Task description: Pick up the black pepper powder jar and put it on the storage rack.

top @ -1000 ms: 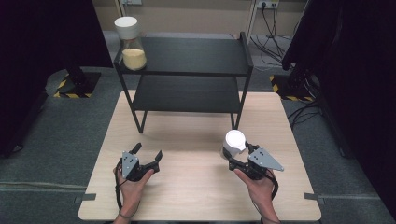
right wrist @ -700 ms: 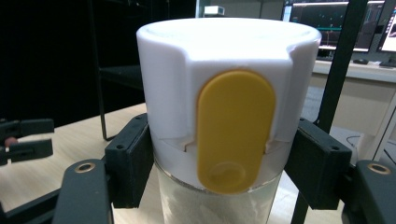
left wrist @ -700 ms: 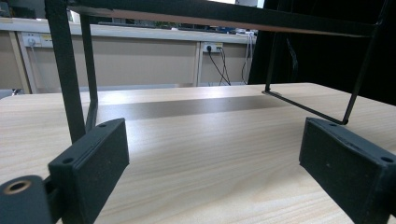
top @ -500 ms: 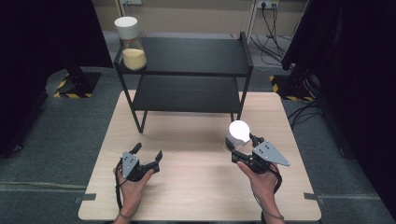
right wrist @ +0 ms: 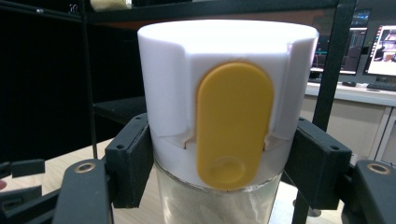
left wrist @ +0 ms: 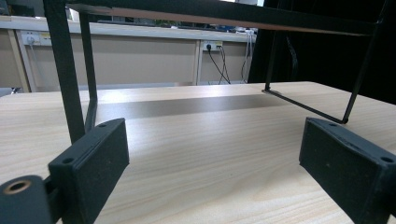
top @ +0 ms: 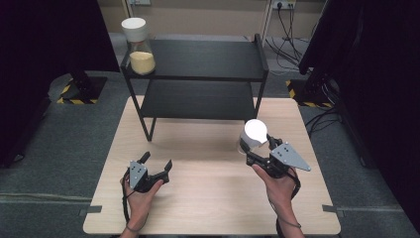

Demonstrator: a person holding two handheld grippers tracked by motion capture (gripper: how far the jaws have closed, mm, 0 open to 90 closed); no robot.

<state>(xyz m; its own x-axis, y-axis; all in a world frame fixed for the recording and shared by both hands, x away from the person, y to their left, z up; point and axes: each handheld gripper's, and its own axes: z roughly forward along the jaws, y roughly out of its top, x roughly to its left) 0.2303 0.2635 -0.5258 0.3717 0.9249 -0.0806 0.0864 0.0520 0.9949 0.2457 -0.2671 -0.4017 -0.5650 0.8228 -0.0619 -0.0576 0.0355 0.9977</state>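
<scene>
**Right gripper has the white-lid jar**

Jar [right wrist: 224,140], white lid with yellow tab, clamped just under the lid by right gripper [top: 257,148], over the table [top: 208,198] near the shelf's [top: 198,59] right leg; looks lifted, hard to confirm. Left gripper [top: 156,166] jaws wide, nothing between, low over the table. Second jar [top: 138,47] on shelf top, left corner

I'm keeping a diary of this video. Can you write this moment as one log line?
right tool: shut on jar, white lid | left tool: open, low over table | shelf: second jar on top
</scene>
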